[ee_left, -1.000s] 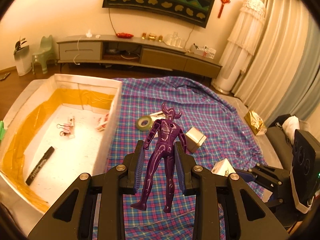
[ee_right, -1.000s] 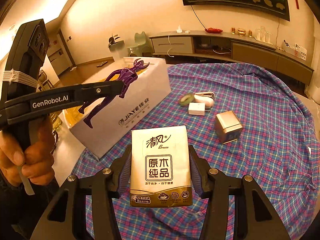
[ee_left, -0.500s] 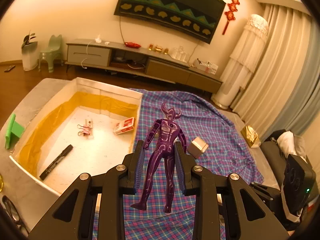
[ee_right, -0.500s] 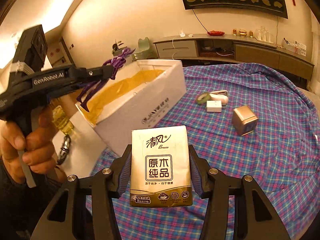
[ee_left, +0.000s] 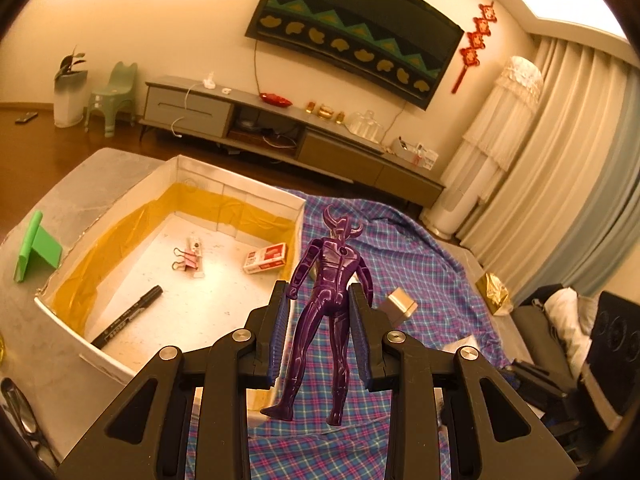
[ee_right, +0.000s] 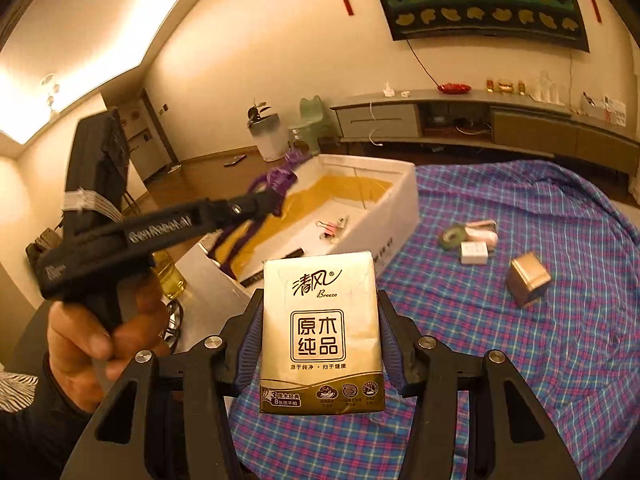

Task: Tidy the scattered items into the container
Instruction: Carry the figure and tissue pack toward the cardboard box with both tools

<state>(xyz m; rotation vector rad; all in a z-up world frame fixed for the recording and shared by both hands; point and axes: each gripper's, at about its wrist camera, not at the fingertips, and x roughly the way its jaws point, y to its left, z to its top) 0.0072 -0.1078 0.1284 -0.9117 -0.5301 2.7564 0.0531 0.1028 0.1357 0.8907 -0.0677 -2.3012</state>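
A: Status of the left gripper point(ee_left: 320, 320)?
B: Clamped on the purple figure point(ee_left: 326, 300) at the waist, held above the white box point(ee_left: 120, 364) near its corner.
A: Right gripper point(ee_right: 318, 340)?
B: Closed on the tissue pack point(ee_right: 320, 332), held over the plaid cloth point(ee_right: 540, 360) beside the box.

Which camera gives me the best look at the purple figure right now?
Left wrist: the purple figure stands whole, back to camera, clamped in the left gripper. Right wrist shows it blurred, partly hidden behind that gripper, above the box.
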